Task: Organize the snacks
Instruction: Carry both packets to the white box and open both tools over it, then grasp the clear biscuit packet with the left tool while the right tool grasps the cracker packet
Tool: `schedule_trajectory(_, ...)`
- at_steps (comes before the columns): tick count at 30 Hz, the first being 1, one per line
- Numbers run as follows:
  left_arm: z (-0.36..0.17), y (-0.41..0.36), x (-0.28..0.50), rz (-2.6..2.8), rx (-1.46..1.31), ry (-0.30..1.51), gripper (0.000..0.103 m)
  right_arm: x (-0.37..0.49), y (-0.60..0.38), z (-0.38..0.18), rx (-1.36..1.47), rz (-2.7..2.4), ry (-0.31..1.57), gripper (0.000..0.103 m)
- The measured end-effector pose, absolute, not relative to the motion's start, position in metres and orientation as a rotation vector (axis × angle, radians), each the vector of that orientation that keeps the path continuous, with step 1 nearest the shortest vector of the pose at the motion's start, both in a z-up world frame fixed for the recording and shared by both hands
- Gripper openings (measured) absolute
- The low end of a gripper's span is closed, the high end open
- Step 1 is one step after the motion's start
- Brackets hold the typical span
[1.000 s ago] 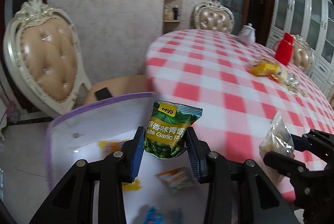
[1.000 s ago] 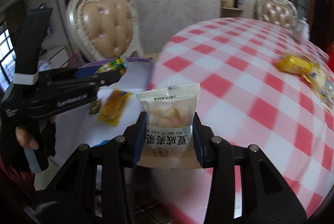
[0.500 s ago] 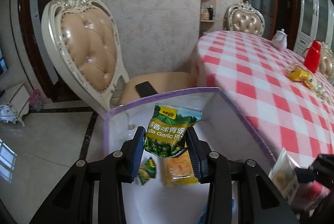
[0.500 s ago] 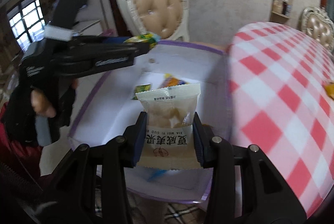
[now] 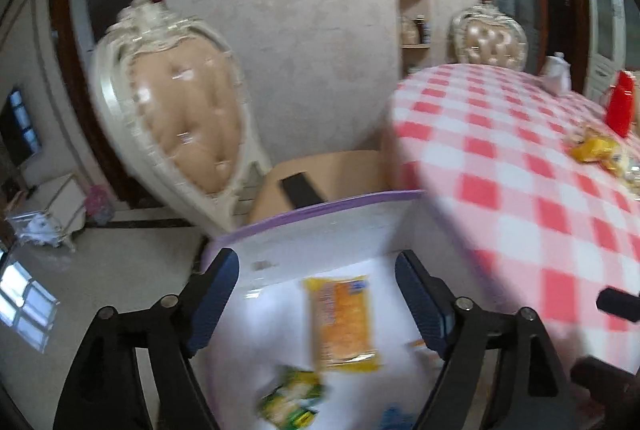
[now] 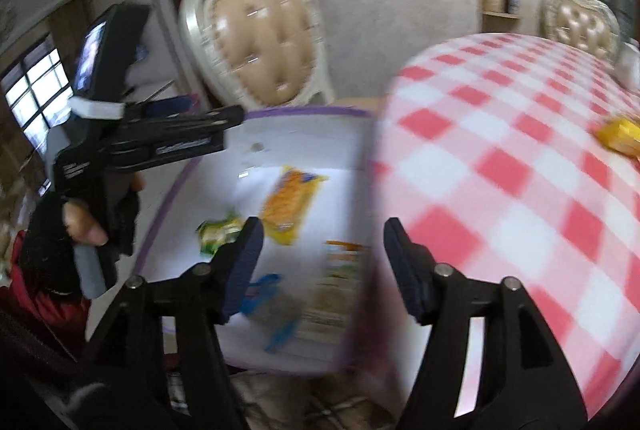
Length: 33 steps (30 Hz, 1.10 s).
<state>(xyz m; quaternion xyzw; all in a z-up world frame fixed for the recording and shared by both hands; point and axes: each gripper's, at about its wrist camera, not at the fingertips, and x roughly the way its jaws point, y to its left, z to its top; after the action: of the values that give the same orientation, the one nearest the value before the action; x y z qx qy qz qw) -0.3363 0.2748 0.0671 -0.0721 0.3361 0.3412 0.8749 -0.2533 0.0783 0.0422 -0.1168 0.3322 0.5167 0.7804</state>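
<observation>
A white bin with a purple rim (image 5: 320, 207) (image 6: 304, 111) stands beside the table. My left gripper (image 5: 318, 298) hovers over it, jaws opening, nothing between them. Below it lie an orange-yellow packet (image 5: 340, 322) and the green garlic-pea packet (image 5: 292, 402), which is blurred. My right gripper (image 6: 324, 266) is also over the bin, jaws opening and empty. Under it sits the pale snack packet (image 6: 332, 294), blurred, beside a blue packet (image 6: 264, 294). The orange-yellow packet (image 6: 288, 201) and the green packet (image 6: 220, 230) show there too. A gloved hand (image 6: 76, 222) holds the left gripper (image 6: 232, 119) over the bin's far-left side.
The round table with a red-and-white checked cloth (image 5: 520, 165) (image 6: 500, 133) rises right of the bin. Yellow snacks (image 5: 596, 149) (image 6: 620, 133), a red jug (image 5: 620, 105) and a white teapot (image 5: 558, 73) stand on it. A padded chair (image 5: 188, 125) stands behind the bin.
Both grippers have opened. The green pea packet and the pale packet have left the jaws and dropped into the bin. Both views have swung back toward the table.
</observation>
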Motion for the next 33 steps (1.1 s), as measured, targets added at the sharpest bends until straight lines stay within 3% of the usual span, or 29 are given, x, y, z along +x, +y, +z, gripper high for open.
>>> schedule_trajectory(6,0.080,0.192,-0.255,0.363,-0.172,0.694,0.084,-0.189,-0.011,0.045,-0.193,0.831,0.720,0.079)
schedule_trajectory(20,0.033,0.005,-0.040,-0.106,-0.215,0.821,0.084,0.009,-0.248,0.026,0.048,0.235,0.825,0.079)
schedule_trajectory(33,0.027,-0.052,0.030,-0.162,-0.162,0.835,0.084,0.143,-0.256,0.011,-0.046,0.257,0.922,0.085)
